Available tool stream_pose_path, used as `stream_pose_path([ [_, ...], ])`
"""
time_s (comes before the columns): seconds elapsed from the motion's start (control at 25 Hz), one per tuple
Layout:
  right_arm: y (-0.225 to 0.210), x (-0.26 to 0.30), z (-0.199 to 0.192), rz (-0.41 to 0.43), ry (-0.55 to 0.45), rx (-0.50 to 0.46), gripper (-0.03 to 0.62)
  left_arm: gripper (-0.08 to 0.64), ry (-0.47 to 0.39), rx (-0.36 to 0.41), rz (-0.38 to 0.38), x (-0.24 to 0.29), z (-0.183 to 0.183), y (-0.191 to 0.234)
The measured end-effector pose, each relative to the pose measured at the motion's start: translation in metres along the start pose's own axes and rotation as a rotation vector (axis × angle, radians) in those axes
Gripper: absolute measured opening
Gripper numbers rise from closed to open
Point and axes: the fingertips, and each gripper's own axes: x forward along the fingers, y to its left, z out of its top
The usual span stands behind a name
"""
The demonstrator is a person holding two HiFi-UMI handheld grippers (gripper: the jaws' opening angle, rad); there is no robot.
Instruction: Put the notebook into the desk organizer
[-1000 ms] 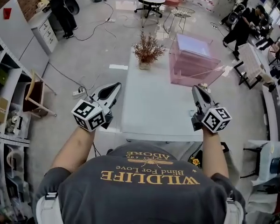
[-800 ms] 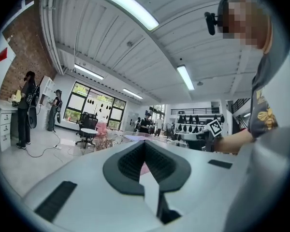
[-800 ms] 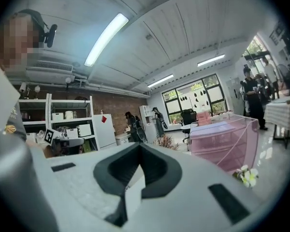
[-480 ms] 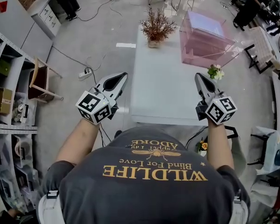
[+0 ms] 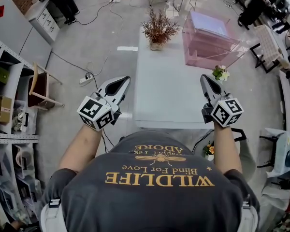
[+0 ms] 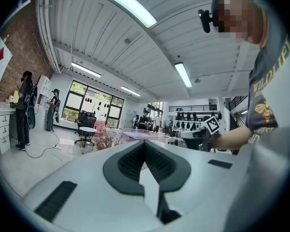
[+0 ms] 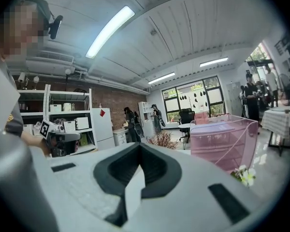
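Pink desk organizer [image 5: 210,40] at white table's [image 5: 169,95] far end, left gripper [image 5: 126,79], right gripper [image 5: 204,77] at near corners, jaws closed, empty.

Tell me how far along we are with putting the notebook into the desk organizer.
Done: nothing yet. In hand: nothing; the left gripper and right gripper are both shut and empty, at the near end of the white table. The pink organizer stands at the far end. A pale flat sheet on its top may be the notebook; I cannot tell. To do: reach it, grip it, slot it in.
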Motion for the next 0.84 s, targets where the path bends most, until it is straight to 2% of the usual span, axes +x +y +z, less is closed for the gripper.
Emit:
stream_pose_path([
  [0.84,-0.0040,0.0001,0.0042,-0.009,0.015,-0.027,-0.002,0.000,-0.001,-0.010,-0.005,-0.0016,0.0015,0.0000],
])
